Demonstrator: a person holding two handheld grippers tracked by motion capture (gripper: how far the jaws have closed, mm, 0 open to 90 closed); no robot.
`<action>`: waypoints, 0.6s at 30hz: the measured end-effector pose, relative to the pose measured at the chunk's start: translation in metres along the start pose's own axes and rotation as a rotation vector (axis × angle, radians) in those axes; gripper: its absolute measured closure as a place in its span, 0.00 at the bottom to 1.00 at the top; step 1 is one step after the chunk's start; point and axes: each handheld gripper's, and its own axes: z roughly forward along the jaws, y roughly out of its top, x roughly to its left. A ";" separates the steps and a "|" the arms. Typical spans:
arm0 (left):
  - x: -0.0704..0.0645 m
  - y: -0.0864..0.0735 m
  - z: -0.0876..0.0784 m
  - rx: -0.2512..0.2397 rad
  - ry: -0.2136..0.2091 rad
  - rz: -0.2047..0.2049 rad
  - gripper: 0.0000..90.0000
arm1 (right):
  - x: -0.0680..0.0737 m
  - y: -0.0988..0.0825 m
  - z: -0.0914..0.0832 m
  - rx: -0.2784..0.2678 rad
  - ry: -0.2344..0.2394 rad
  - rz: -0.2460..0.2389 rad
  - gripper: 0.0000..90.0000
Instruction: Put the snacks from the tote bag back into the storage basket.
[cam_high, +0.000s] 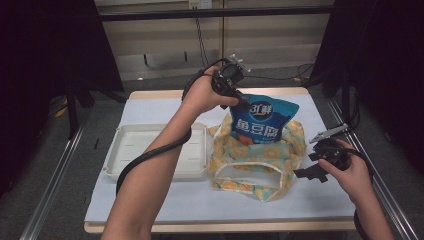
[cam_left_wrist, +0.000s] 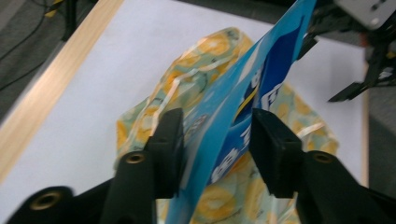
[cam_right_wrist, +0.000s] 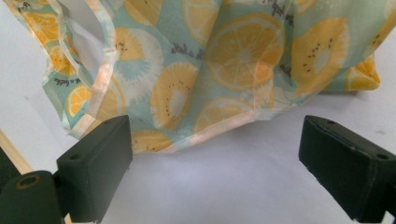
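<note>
A blue snack bag (cam_high: 267, 116) stands upright with its lower part inside a fruit-print tote bag (cam_high: 257, 162) on the white table cover. My left gripper (cam_high: 243, 100) comes from above and left and is shut on the snack bag's top left corner. In the left gripper view the blue snack bag (cam_left_wrist: 261, 70) runs between both pads of my left gripper (cam_left_wrist: 217, 140), with the tote bag (cam_left_wrist: 210, 51) below. My right gripper (cam_high: 307, 165) stands open just right of the tote bag. In the right gripper view the right gripper (cam_right_wrist: 215, 154) faces the tote bag's hem (cam_right_wrist: 224, 60), nothing between its pads.
An empty white tray (cam_high: 150, 150) lies left of the tote bag, under my left forearm. The table's wooden edge (cam_high: 215, 227) runs along the front. The other gripper (cam_left_wrist: 369, 70) appears beyond the snack bag in the left gripper view.
</note>
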 end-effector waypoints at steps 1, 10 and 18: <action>-0.001 0.000 -0.001 0.005 0.003 -0.016 0.73 | -0.001 0.000 0.000 -0.005 0.000 -0.003 0.11; -0.003 0.003 -0.004 0.073 -0.050 -0.038 0.99 | 0.000 0.000 -0.003 -0.018 0.004 -0.001 0.11; -0.007 0.012 0.014 0.070 -0.080 0.003 0.82 | 0.001 0.000 -0.003 -0.017 0.014 -0.006 0.11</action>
